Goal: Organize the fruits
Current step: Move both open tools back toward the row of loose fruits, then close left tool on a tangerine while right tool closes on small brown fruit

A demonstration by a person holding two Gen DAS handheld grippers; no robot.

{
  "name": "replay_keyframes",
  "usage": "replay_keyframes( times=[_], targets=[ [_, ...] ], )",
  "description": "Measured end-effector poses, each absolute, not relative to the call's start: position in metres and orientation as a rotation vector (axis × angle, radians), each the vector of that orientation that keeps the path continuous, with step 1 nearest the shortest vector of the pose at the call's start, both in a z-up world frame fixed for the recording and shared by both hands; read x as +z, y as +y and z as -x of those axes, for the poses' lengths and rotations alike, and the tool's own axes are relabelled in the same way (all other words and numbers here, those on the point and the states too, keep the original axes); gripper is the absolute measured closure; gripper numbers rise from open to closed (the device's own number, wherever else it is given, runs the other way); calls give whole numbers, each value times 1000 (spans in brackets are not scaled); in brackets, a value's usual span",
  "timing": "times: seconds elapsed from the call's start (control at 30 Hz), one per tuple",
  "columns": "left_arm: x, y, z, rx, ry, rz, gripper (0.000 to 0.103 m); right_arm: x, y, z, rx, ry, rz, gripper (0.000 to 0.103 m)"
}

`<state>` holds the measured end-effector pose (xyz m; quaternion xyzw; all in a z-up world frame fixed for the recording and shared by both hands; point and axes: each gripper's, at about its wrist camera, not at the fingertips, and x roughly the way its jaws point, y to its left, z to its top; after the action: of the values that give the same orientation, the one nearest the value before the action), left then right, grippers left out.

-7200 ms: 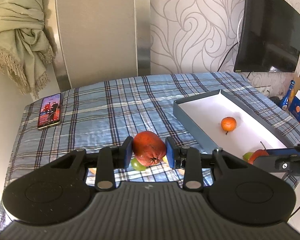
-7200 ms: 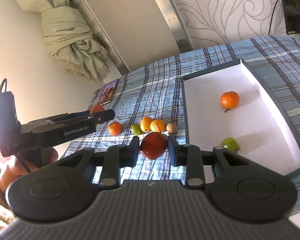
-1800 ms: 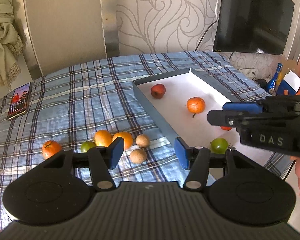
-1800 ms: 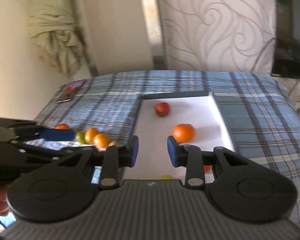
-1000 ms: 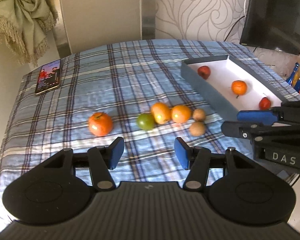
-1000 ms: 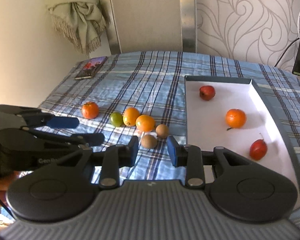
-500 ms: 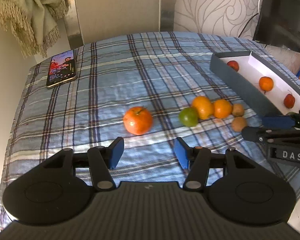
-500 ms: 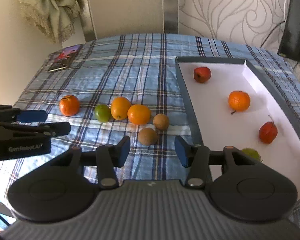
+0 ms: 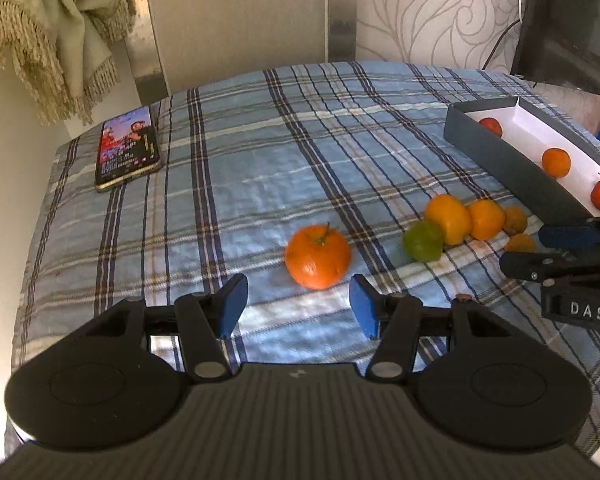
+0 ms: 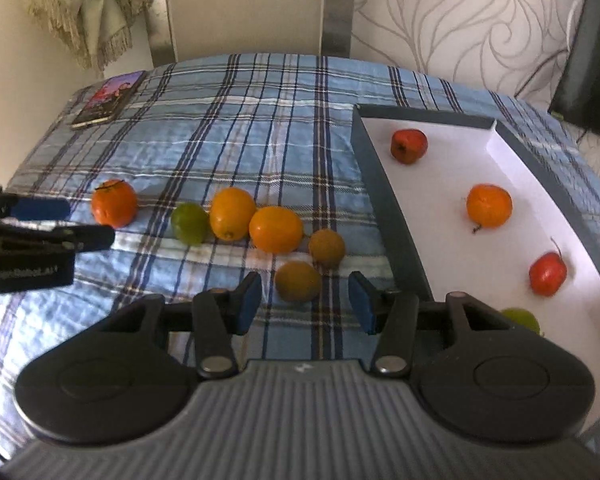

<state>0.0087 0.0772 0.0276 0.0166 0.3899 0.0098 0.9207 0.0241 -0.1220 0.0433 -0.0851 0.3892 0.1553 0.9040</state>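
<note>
Fruits lie loose on a blue plaid cloth (image 9: 259, 168), and the landmark for every place below is the grey tray (image 9: 512, 168) with a white floor.

Left wrist view: the tray sits at the far right; inside it show a red fruit, an orange one and a small red one with a stem; a tangerine (image 9: 318, 256) sits alone on the cloth, well to the left of the tray; the left gripper (image 9: 293, 306) hangs just short of it, its blue pads wide apart with nothing between them; the tangerine lies straight ahead and a touch right of the gap's middle; it is round, so no axis matters; a green fruit (image 9: 423, 241) and a row of orange ones lie between the tangerine and the tray; the right gripper (image 9: 560, 248) reaches in from the right, just in front of the tray wall; a phone (image 9: 126, 148) lies far left of the tray.

Right wrist view: the tray (image 10: 384, 216) fills the right side; a brown fruit (image 10: 297, 281) lies on the cloth just left of its near wall; the right gripper (image 10: 304, 304) has its pads parted and bare; the brown fruit sits just beyond the gap, nearly centred; a second brown fruit (image 10: 326, 248) is just behind it, touching or nearly so; the left gripper (image 10: 59, 222) shows at far left beside the tangerine (image 10: 113, 203).

Judgement: each hand is nearest its own target, the left to the tangerine, the right to the brown fruit, and each needs a short push forward and down before closing.
</note>
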Motion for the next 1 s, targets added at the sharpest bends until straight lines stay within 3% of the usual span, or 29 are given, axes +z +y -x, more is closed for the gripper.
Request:
replay_keyframes(
  times=[0.07,0.2,0.3,0.43,0.67,1.0],
  targets=[
    [26,78,-12,17,800,-37,41,42,-119,-25,324,799,193,53],
    [24,78,-18,0,790,-34,41,39,-117,-27,345,815,205,70],
    [22,77,-22,-8,791,-28,41,39,-117,-27,358,812,205,73],
    [21,77,-28,-20,792,-1,41,41,-120,-28,367,821,187,74],
    [18,76,-31,-16,810,28,56,45,-126,-26,381,815,176,74],
    [19,71,-32,23,812,46,60,54,-134,-23,424,796,155,74]
  ],
)
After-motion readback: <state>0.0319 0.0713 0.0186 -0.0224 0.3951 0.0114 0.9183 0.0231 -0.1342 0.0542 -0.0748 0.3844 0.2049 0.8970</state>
